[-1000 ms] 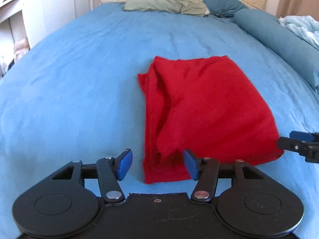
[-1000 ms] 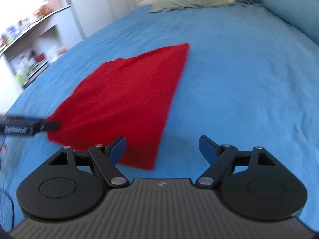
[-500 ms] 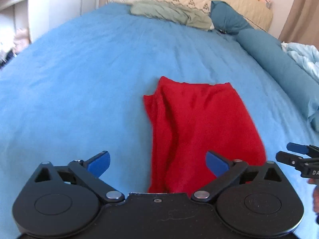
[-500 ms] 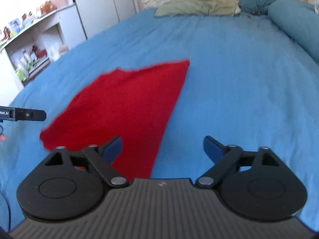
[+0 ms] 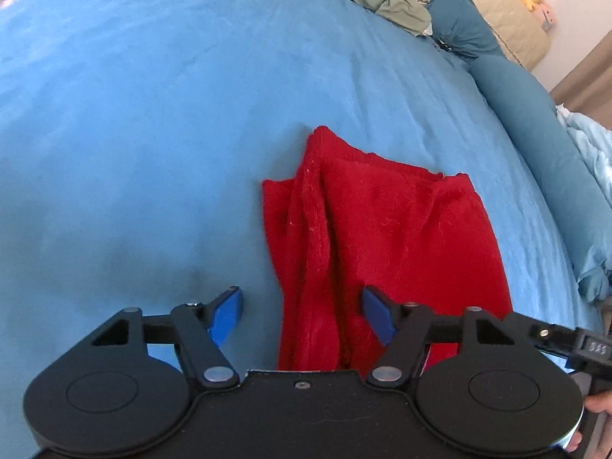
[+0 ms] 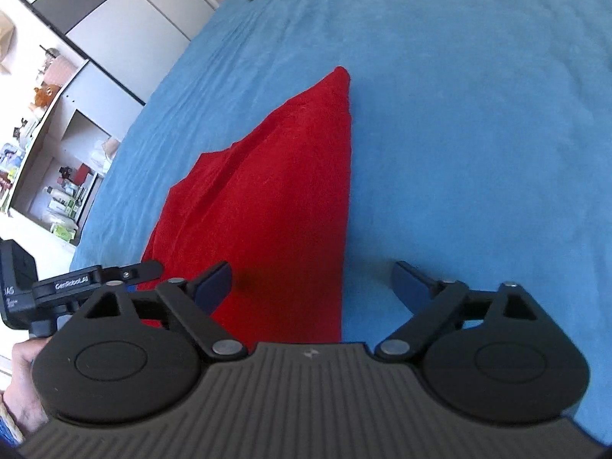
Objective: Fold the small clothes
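Note:
A red cloth (image 5: 382, 237) lies partly folded on the blue bed (image 5: 153, 134), with bunched folds along its left side. My left gripper (image 5: 302, 315) is open over the cloth's near left edge, blue pads either side of the folds. In the right wrist view the red cloth (image 6: 275, 199) stretches away as a long wedge. My right gripper (image 6: 311, 287) is open over its near right edge, one finger above the cloth, the other above the sheet. Each gripper's tip shows at the other view's edge.
Pillows (image 5: 386, 4) and a long blue bolster (image 5: 535, 122) lie at the head and right side of the bed. A light blue blanket (image 5: 596, 176) is bunched at far right. White shelves with small items (image 6: 46, 176) stand left of the bed.
Both grippers have moved down and closer to the cloth's near edge, tilting toward the bed. The left gripper opened wider over the last second. The cloth has not moved.

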{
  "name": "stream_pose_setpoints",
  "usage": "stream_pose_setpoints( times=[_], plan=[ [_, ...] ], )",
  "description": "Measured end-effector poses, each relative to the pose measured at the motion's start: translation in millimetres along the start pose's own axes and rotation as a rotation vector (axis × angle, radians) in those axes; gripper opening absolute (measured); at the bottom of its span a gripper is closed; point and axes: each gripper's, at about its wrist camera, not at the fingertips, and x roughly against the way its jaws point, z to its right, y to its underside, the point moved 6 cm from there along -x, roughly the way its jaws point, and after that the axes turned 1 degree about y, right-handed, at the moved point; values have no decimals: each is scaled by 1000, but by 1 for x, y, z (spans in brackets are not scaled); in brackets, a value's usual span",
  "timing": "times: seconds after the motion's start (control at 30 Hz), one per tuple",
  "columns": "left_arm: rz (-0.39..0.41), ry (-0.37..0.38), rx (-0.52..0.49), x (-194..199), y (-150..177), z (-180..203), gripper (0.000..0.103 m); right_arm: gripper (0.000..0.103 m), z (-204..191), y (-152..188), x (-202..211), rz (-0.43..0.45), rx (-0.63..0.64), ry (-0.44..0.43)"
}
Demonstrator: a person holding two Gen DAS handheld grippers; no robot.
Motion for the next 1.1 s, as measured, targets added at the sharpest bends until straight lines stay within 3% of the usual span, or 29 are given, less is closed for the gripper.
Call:
stream_pose_setpoints(
  times=[0.03, 0.07, 0.1, 0.13, 0.17, 0.23, 0.33, 0.5, 0.7, 0.83, 0.97, 1.03, 1.07, 1.1],
  plan=[
    [5, 2, -8, -1, 0, 2, 69, 89, -1, 0, -2, 1, 10, -5],
    [3, 7, -16, -2, 0, 4, 59, 84, -3, 0, -6, 0, 19, -17],
    [-5, 23, -18, -4, 0, 5, 50, 72, -5, 0, -9, -4, 18, -33],
    [-17, 51, -9, -5, 2, 8, 36, 67, -7, 1, -13, -14, 8, -52],
    [-18, 54, -2, -5, 2, 10, 31, 64, -9, 0, -15, -12, 5, -45],
    [-2, 43, 1, 1, 1, 14, 25, 46, -11, 2, -11, 15, 31, -33],
    [34, 50, 9, 15, 1, 23, 21, 40, -17, 2, 7, 54, 30, -39],
    [65, 82, -2, 49, 19, 52, 19, 39, -34, 8, 50, 90, 73, -46],
    [128, 119, -109, 101, 79, 106, 19, 39, -36, 40, 127, 117, 112, -34],
    [115, 111, -145, 106, 124, 134, 20, 39, -22, 76, 171, 150, 147, 6],
    [92, 78, -167, 96, 153, 147, 20, 40, -1, 110, 181, 135, 143, 47],
    [74, 42, -194, 89, 163, 149, 21, 47, 8, 122, 178, 121, 146, 69],
    [78, 14, -212, 89, 167, 149, 26, 53, 13, 127, 177, 111, 147, 94],
    [94, -22, -227, 90, 168, 150, 32, 69, 19, 132, 177, 97, 150, 134]
  ],
)
